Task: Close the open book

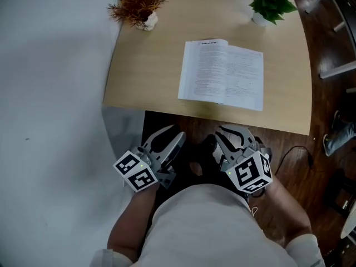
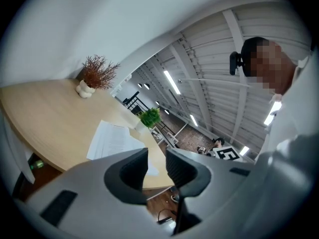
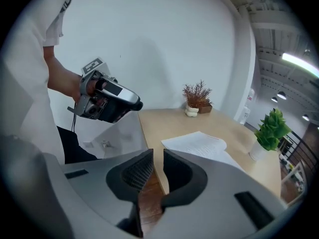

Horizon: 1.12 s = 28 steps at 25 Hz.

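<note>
An open book (image 1: 222, 74) lies flat with its white pages up on the light wooden table (image 1: 150, 65), near the front edge. It also shows in the left gripper view (image 2: 112, 141) and in the right gripper view (image 3: 199, 144). Both grippers are held close to the person's body, below and in front of the table's near edge, short of the book. My left gripper (image 1: 172, 137) (image 2: 157, 156) has a narrow gap between its jaws and holds nothing. My right gripper (image 1: 227, 137) (image 3: 158, 158) likewise stands slightly apart and empty.
A dried brown plant (image 1: 136, 4) in a white pot stands at the table's far left corner. A green potted plant (image 1: 271, 1) stands at the far right. A cable (image 1: 295, 152) lies on the dark wood floor to the right. A white wall runs along the left.
</note>
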{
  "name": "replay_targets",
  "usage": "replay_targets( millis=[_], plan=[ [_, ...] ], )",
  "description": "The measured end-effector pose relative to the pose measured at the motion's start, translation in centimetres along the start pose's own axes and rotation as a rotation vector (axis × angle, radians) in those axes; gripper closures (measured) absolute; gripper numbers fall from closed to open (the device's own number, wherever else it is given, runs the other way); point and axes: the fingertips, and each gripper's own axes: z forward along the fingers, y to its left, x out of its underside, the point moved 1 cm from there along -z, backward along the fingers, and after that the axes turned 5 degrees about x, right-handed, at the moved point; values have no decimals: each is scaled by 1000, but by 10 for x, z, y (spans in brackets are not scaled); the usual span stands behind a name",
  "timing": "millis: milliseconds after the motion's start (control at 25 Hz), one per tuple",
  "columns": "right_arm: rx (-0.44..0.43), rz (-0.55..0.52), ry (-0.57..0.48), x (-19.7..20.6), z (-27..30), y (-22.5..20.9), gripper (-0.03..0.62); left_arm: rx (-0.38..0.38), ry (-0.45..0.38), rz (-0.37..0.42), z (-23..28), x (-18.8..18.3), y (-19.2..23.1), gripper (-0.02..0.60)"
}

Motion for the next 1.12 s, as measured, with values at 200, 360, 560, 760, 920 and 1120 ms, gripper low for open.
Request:
replay_targets(
  millis=[200,360,560,760,920,1120],
  plan=[
    [-19,-52,43,-2,32,-5,549,-10,26,-15,6,-4,30,495],
    [-16,-136,91,-2,60,-7,549,16,80,-25,16,-1,56,495],
    [-16,-204,135,-3,93,-7,551,45,138,-44,25,6,84,495],
    [-8,-312,182,-1,122,-10,551,70,177,-68,32,14,104,495],
    [-11,-412,220,-3,140,-12,550,84,191,-73,38,16,112,495],
    [-45,-540,286,0,165,-9,549,85,200,-80,41,18,125,495]
  ],
)
